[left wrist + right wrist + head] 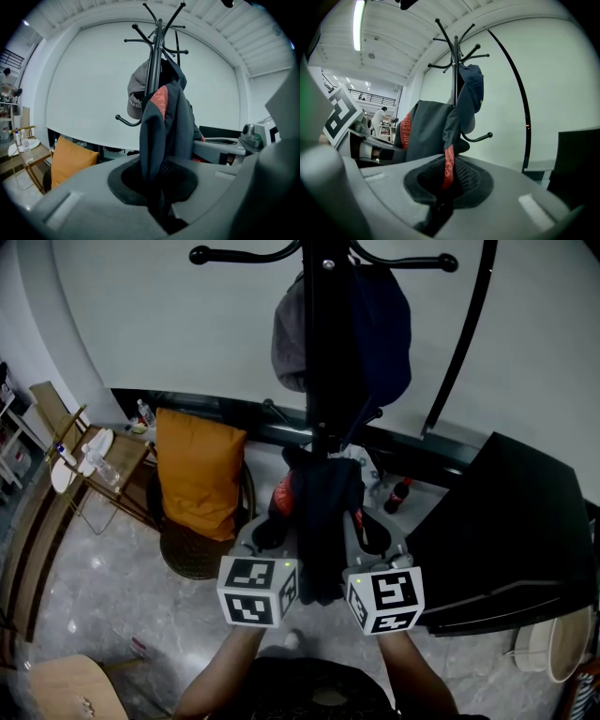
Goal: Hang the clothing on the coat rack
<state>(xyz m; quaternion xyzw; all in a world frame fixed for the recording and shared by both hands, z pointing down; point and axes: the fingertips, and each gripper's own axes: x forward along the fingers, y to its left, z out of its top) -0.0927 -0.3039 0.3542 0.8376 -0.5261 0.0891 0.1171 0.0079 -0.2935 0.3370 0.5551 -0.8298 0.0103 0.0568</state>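
Observation:
A dark jacket [323,512] with red trim hangs bunched between my two grippers, right in front of the black coat rack pole [326,352]. My left gripper [279,526] is shut on the jacket's left side. The right gripper [367,529] is shut on the other side. In the left gripper view the jacket [164,131] rises from the closed jaws toward the rack [157,47]. In the right gripper view a red strap [449,164] of the jacket [424,131] runs down into the closed jaws. A grey cap [289,338] and a navy cap [384,324] hang on the rack's hooks.
An orange cushion [197,470] rests on a wicker chair to the left. A curved black pole [464,334] rises on the right above a black cabinet [516,531]. A wooden side table [94,460] stands far left. A cola bottle [398,493] sits on the floor by the rack.

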